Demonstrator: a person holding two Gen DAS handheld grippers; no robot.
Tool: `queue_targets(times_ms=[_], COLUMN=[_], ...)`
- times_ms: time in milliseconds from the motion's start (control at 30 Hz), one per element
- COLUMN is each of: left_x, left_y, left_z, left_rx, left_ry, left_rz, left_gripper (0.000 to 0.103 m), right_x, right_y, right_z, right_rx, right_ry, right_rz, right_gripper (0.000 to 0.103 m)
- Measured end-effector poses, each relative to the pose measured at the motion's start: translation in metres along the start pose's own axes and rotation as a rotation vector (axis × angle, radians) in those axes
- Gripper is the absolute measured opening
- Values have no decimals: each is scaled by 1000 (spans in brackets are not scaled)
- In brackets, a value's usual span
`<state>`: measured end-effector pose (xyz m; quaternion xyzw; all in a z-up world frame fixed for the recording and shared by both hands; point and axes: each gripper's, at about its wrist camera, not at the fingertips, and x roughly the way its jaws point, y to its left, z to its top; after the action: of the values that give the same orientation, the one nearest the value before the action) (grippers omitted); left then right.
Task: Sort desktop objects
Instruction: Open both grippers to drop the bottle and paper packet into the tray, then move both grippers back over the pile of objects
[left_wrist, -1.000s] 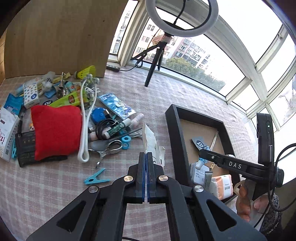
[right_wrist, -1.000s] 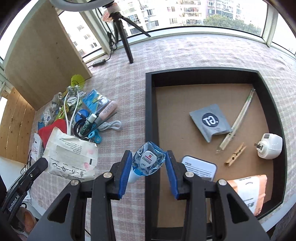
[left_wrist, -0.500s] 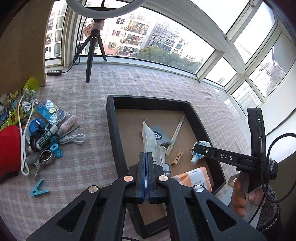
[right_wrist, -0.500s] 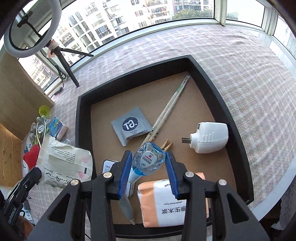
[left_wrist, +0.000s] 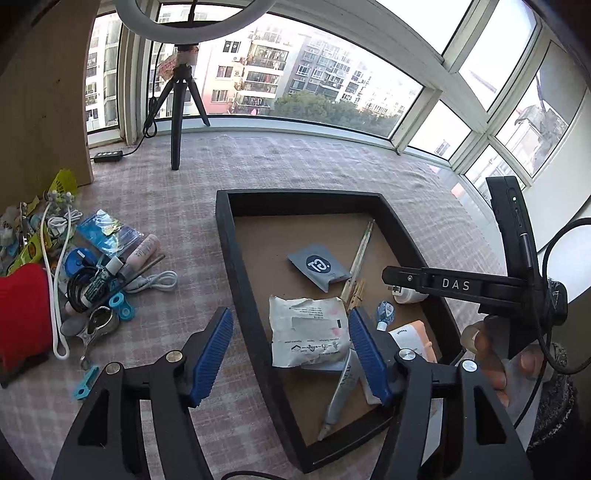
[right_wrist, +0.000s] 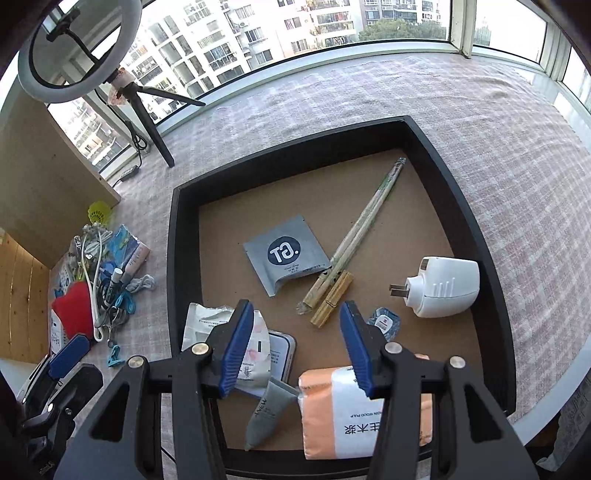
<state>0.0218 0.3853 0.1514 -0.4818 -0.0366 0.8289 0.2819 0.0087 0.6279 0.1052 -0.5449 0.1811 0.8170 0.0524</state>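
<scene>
A black tray holds the sorted things. A white tissue packet lies in its near left part, under my open left gripper. A small blue-wrapped bottle lies on the tray floor just right of my open right gripper. Both grippers are empty and hover over the tray's near end. The tray also holds a grey sachet, chopsticks, a clothespin, a white plug, an orange tissue pack and a grey tube.
A pile of loose objects lies left of the tray on the checked cloth: a red pouch, cables, blue clips, a blue packet. A ring-light tripod stands at the back. A wooden board stands far left.
Both grippers moved from the pile side over the tray and opened. The tissue packet left the left gripper and the blue-wrapped bottle left the right; both now lie in the tray.
</scene>
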Motion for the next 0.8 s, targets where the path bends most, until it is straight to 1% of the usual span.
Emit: queue_targets(times_ms=[133, 233, 433, 500, 600, 700, 800], left_x=[-6, -11, -18, -21, -24, -22, -15], left_y=[25, 51, 125, 145, 164, 175, 181], left_z=[-7, -16, -47, -57, -68, -76, -81], left_rx=[-26, -53, -159, -179, -172, -146, -118], left_ry=[-2, 2, 42, 55, 77, 97, 121], left_rz=[37, 68, 159, 182, 202, 210, 217], left_gripper=[62, 62, 61, 60, 60, 60, 60], right_x=[8, 12, 25, 31, 43, 61, 79], right_y=[23, 42, 92, 110, 139, 168, 193], right_z=[-1, -2, -7, -8, -9, -11, -13], right_rx=[-36, -62, -152, -191, -260, -350, -443], right_ry=[19, 28, 47, 53, 63, 98, 114], right_rz=[19, 42, 85, 96, 108, 126, 100], right_gripper=[48, 48, 48, 48, 48, 48, 48])
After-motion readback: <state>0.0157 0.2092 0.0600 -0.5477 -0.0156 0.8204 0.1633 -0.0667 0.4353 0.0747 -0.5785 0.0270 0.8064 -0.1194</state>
